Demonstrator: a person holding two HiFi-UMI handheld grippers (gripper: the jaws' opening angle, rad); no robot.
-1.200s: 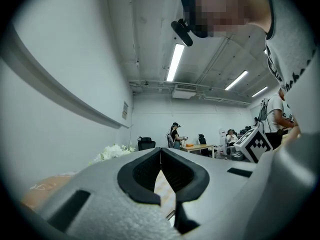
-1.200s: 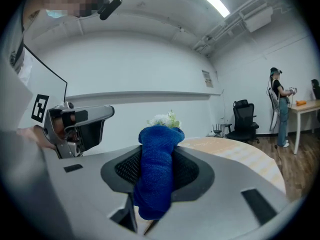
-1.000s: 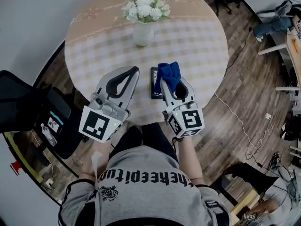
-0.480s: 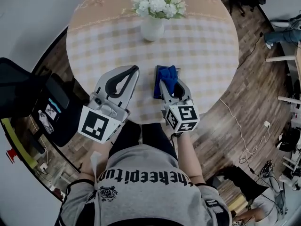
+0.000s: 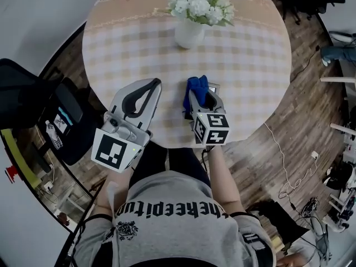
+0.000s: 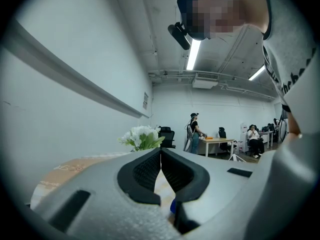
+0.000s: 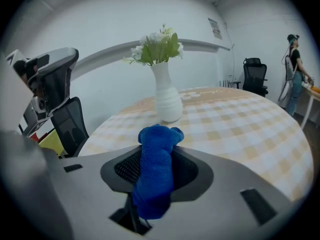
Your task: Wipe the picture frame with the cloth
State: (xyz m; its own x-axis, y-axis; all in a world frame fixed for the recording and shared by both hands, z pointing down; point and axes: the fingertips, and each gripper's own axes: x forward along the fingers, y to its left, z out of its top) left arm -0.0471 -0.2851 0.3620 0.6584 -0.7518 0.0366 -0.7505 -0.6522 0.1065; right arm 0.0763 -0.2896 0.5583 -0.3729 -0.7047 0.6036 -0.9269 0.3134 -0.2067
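Observation:
In the head view my right gripper (image 5: 200,98) is shut on a blue cloth (image 5: 196,88) and holds it low over the picture frame (image 5: 213,87), of which only a small corner shows past the cloth. The right gripper view has the cloth (image 7: 154,169) bunched upright between the jaws and no frame in sight. My left gripper (image 5: 154,84) hovers over the table just left of the cloth. Its jaws meet at the tips with nothing between them, as the left gripper view (image 6: 160,153) confirms.
The round table (image 5: 250,65) has a checked cloth, and a white vase of flowers (image 5: 189,33) stands at its far middle. A black office chair (image 5: 39,110) is at the left. Wood floor with cables (image 5: 295,177) lies to the right.
My right gripper has turned and shifted with the cloth over the frame, so the frame's dark face, plain a second ago, is now nearly covered. The left gripper has barely moved.

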